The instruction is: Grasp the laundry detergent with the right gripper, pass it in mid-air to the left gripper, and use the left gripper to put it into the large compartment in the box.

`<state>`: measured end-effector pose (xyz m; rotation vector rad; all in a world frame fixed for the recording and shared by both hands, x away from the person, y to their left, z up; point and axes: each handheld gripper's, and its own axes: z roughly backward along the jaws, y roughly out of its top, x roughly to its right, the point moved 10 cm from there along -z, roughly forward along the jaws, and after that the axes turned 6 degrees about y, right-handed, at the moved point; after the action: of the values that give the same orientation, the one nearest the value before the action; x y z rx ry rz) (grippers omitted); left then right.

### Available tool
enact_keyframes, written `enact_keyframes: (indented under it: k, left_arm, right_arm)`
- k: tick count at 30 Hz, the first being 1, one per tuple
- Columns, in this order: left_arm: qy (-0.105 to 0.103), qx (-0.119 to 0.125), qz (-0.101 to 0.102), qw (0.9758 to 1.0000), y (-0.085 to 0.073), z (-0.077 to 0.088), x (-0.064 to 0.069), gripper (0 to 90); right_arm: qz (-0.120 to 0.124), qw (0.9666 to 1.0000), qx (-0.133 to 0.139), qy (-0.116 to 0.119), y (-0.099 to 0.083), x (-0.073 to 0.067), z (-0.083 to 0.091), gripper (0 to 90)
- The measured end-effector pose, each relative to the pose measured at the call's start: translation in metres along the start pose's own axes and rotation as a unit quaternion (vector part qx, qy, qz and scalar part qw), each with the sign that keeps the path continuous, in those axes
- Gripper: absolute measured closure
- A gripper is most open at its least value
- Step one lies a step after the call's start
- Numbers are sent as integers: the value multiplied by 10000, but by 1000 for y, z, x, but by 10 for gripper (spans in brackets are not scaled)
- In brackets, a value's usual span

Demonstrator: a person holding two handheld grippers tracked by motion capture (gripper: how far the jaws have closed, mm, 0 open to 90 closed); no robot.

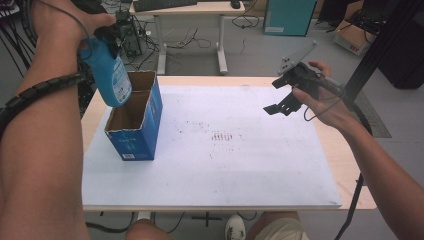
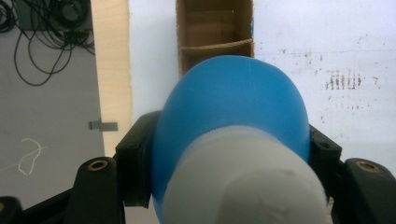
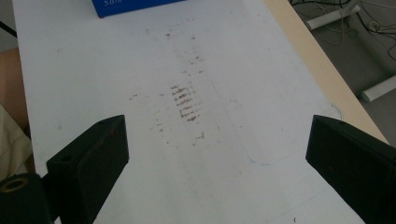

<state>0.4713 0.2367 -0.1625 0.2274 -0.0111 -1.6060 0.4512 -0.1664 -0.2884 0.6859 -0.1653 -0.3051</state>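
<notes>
Surface: white sheet over a pale wooden table (image 1: 350, 170).
Landmark: open blue cardboard box (image 1: 136, 131) with a brown divided interior.
Bottle: blue plastic bottle with white cap (image 1: 111, 76), above the box's far compartment, just over its rim.
Axis: long axis steeply tilted, cap up, base down towards the box.
Left gripper (image 1: 107, 35): I see jaws clamped on the bottle's upper end.
Right gripper (image 1: 280, 102): jaws apart, empty, well right of the box.
Risk: I judge the base may catch the rim or divider and tip the box.

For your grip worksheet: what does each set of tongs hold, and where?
Left tongs clamp the blue bottle just below its white cap; right tongs hold nothing.
</notes>
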Motion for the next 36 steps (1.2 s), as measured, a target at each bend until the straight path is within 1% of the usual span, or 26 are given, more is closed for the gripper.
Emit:
enact_keyframes:
  k: [3,5,8,11,16,17,18,19,22,24,27,31,32,33,35,36]
  left_arm:
    - [-26,-2,10,10000,0,-2,2,360]
    - [-22,-14,-28,10000,0,-4,2,360]
    - [-33,18,25,10000,1,-7,4,360]
    - [-23,23,-46,10000,1,-10,4,360]
    - [-36,3,-28,10000,0,-15,6,360]
    - [-46,-19,27,10000,0,-17,7,360]
    - [-28,-17,-11,10000,0,-18,7,360]
    - [-33,-17,14,10000,0,-19,9,360]
    - [-56,-22,6,10000,0,-23,10,360]
    - [-60,-32,-5,10000,0,-24,11,360]
    - [-42,-15,-28,10000,1,-28,12,360]
    - [-62,-17,4,10000,1,-34,13,360]
    - [-49,-28,-63,10000,1,-36,12,360]
    - [-60,-22,-3,10000,1,-38,14,360]
    - [-46,-52,-22,10000,0,-41,13,360]
    - [-42,-50,12,10000,0,-43,14,360]
  right_arm:
    - [-58,10000,14,-33,-1,0,0,58]
    - [-21,10000,0,-14,-2,0,1,58]
    - [-31,10000,-19,-20,-3,0,2,59]
    - [-27,10000,-6,-22,-4,0,2,59]
    - [-18,10000,-28,-27,-5,0,2,59]
    - [-41,10000,-19,-35,-4,0,2,58]
    - [-10,10000,-26,-37,-5,0,2,58]
    - [0,10000,-17,-22,-5,0,2,59]
    - [-20,10000,-3,-29,-5,0,2,59]
    - [15,10000,-27,-46,-5,0,2,59]
    - [10,10000,-44,-60,-6,0,1,59]
    - [35,10000,-34,-44,-7,1,0,59]
    - [50,10000,-24,-42,-7,1,0,59]
    - [22,10000,-33,-44,-7,1,-1,59]
    - [42,10000,-28,-52,-7,1,-1,59]
    - [20,10000,-32,-54,-8,0,-1,59]
